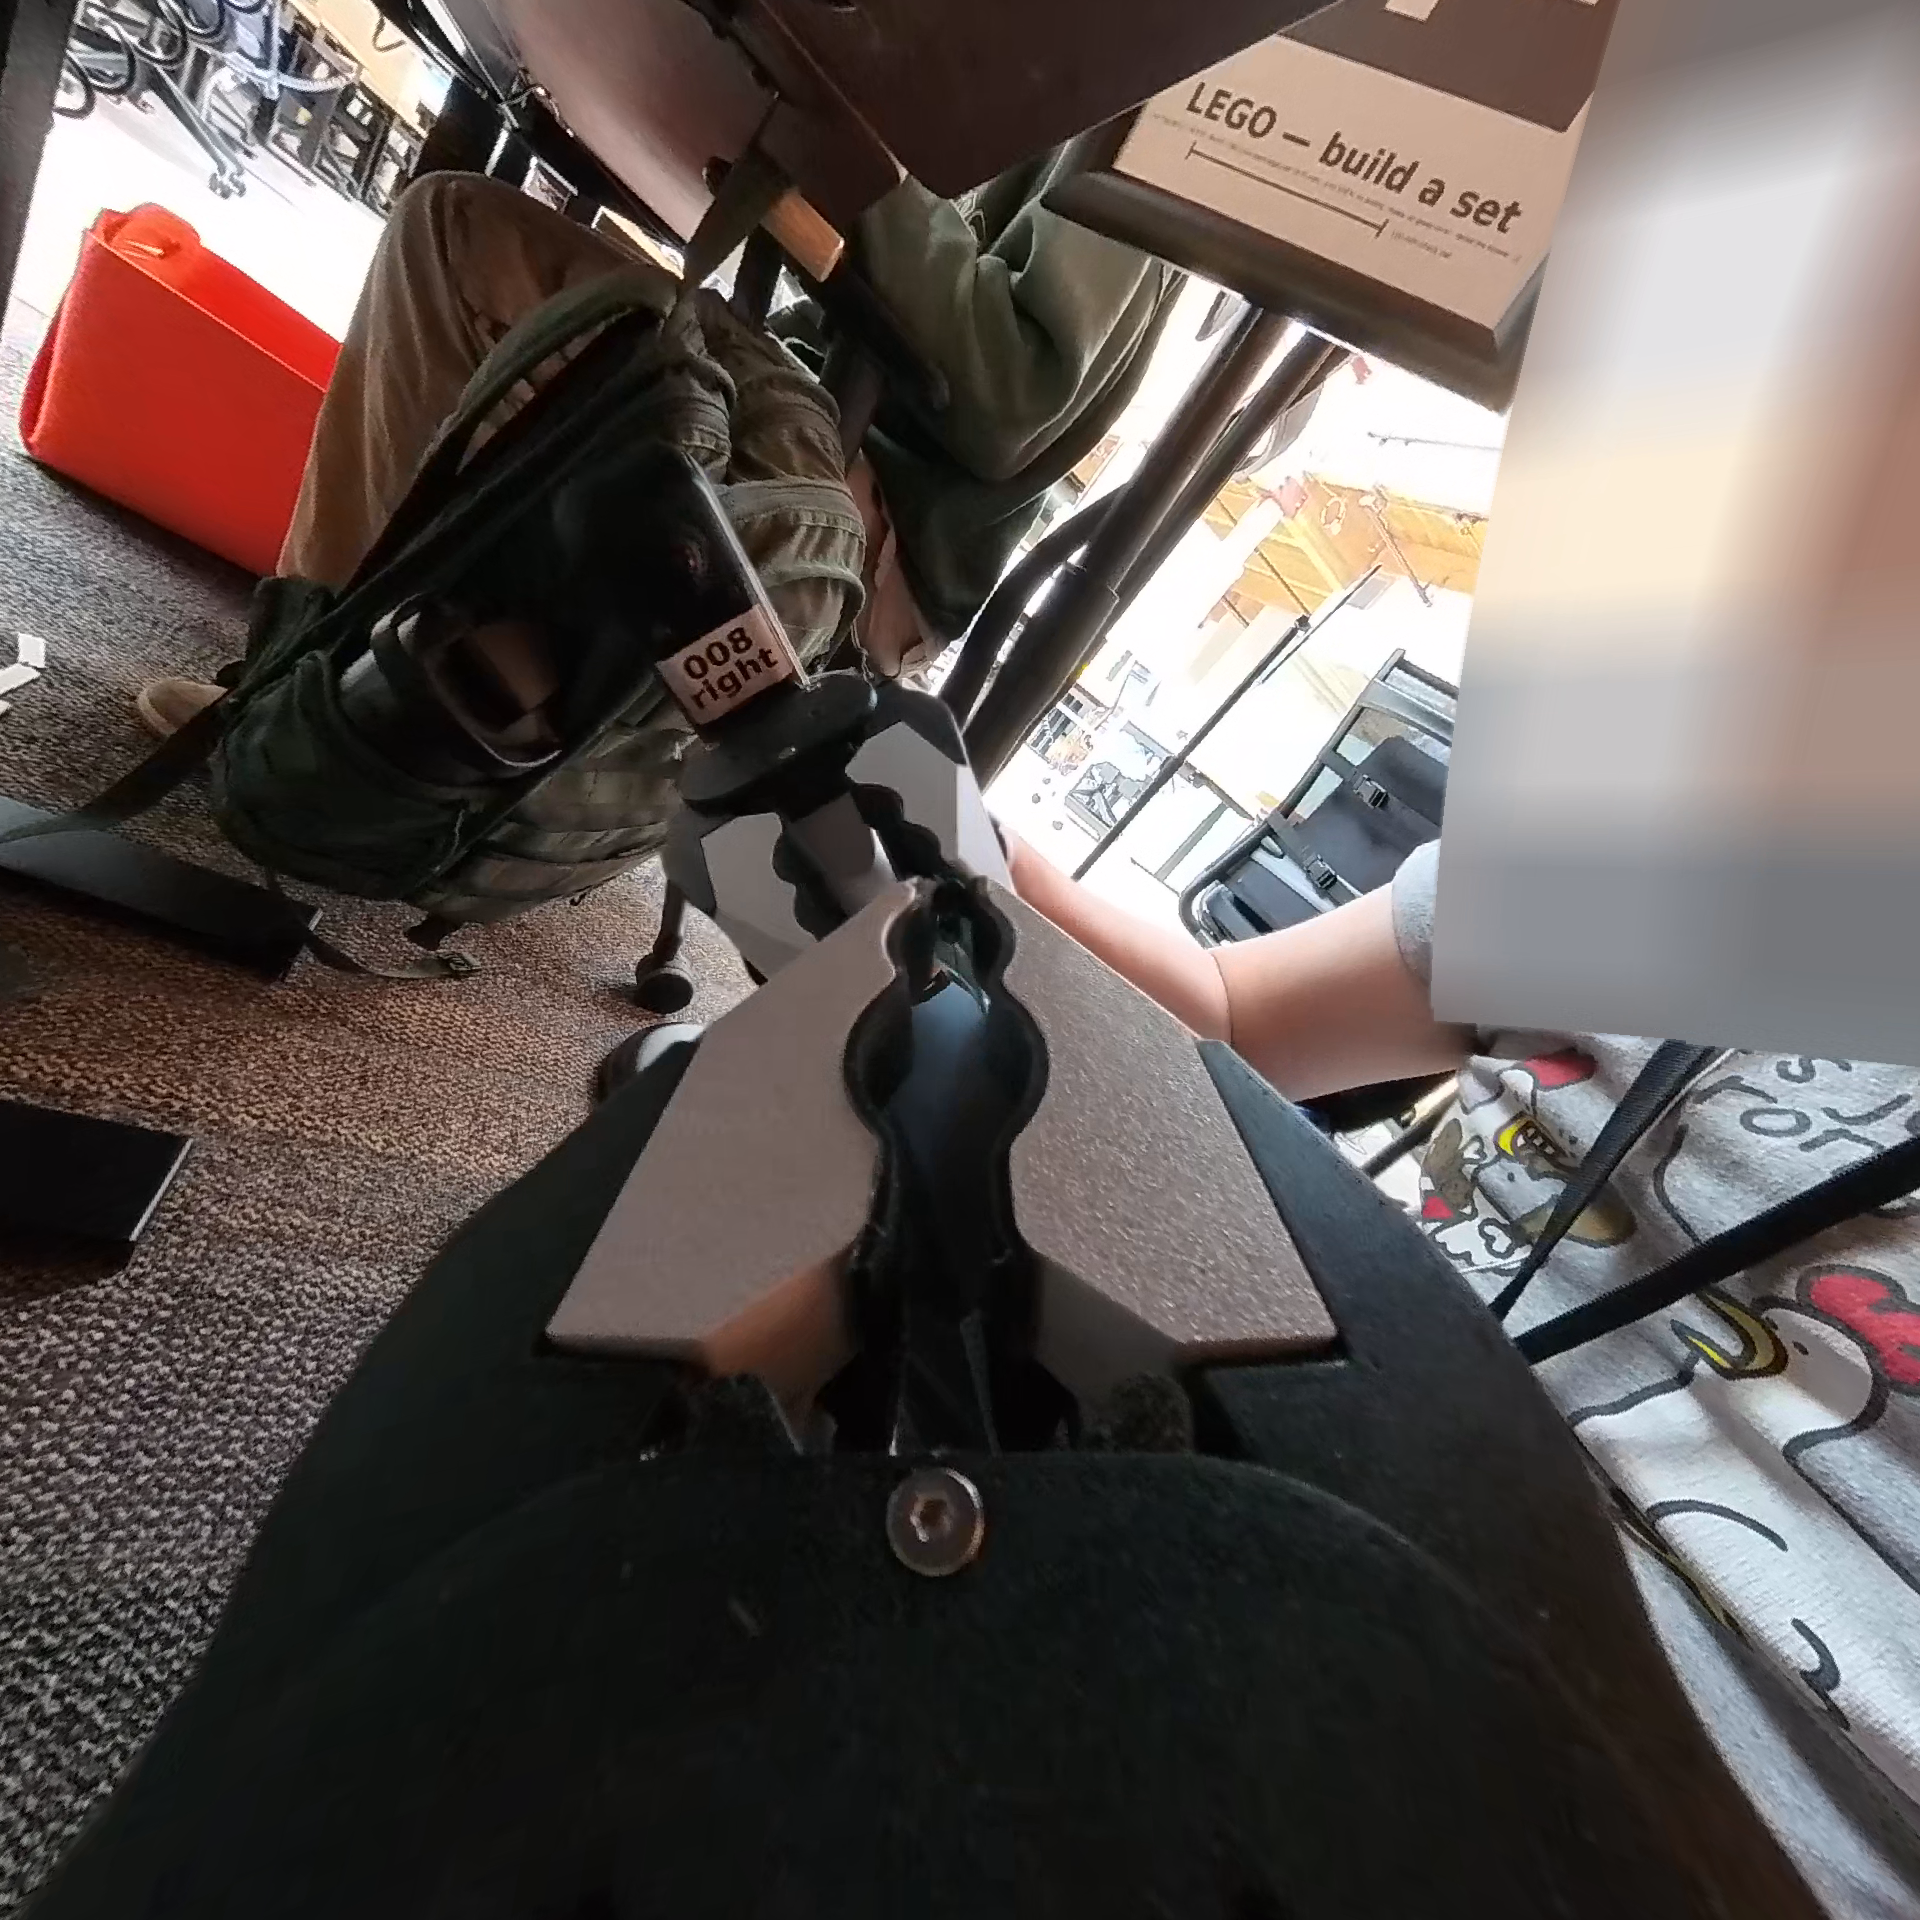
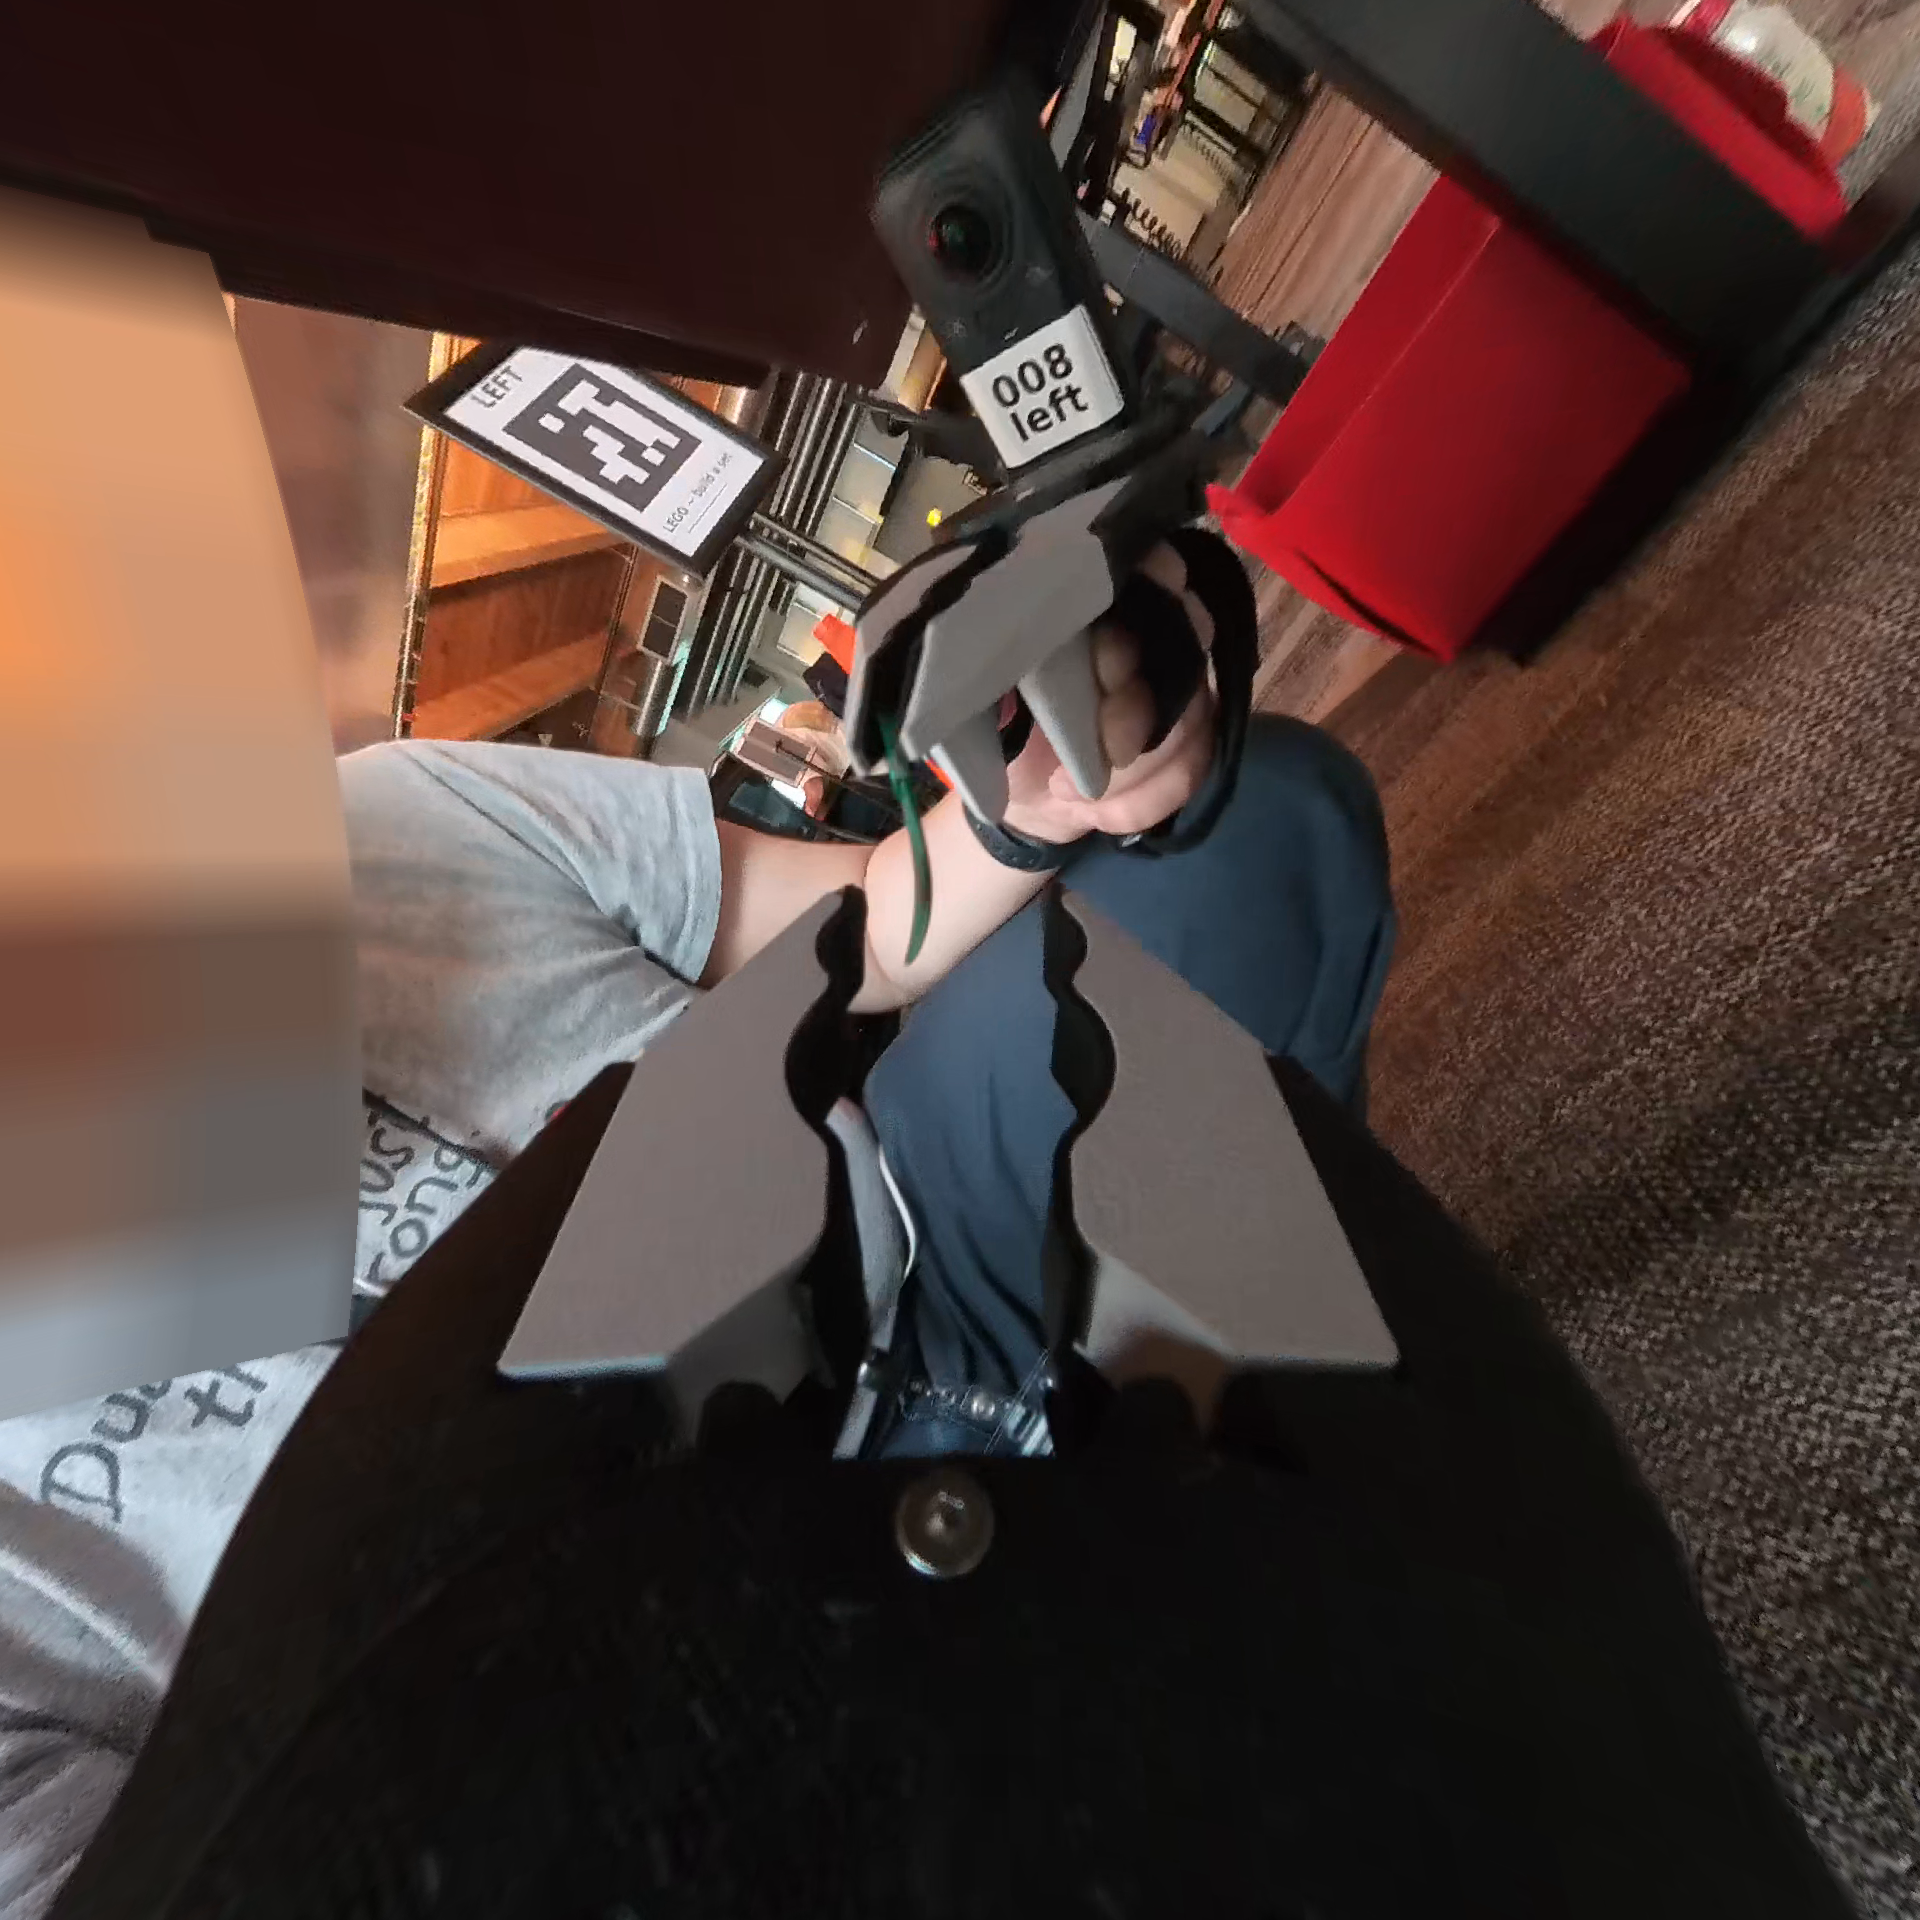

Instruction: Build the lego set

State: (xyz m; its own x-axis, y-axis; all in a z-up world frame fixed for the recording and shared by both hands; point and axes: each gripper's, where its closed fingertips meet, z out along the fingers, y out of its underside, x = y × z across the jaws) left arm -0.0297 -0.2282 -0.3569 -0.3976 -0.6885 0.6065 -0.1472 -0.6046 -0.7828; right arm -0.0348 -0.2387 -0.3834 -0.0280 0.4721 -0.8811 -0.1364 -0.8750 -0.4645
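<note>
- The green lego piece (image 2: 912,883) is a thin, dark green, slightly curved strand.
- Its upper end is pinched in the tips of the left tongs (image 2: 883,740), held in the air below the counter.
- In the right wrist view it hangs toward 6 o'clock, with its free end bending toward 7.

- Both views were wide-angle w/ strong bending at edges; the carpet (image 1: 260,1195) curved.
- Daylight came in from the bright gap under the table (image 1: 987,62); windows there blew out to white.
- Table underside & each gripper's black body sat in deep shadow; little detail.
- Left gripper (image 1: 940,904) fingers were sharp; matte grey, no glare.
- Right gripper (image 2: 961,920) tips were slightly soft; red bin (image 2: 1455,436) was saturated.
- Large blurred patches covered one side of each pic.
</note>
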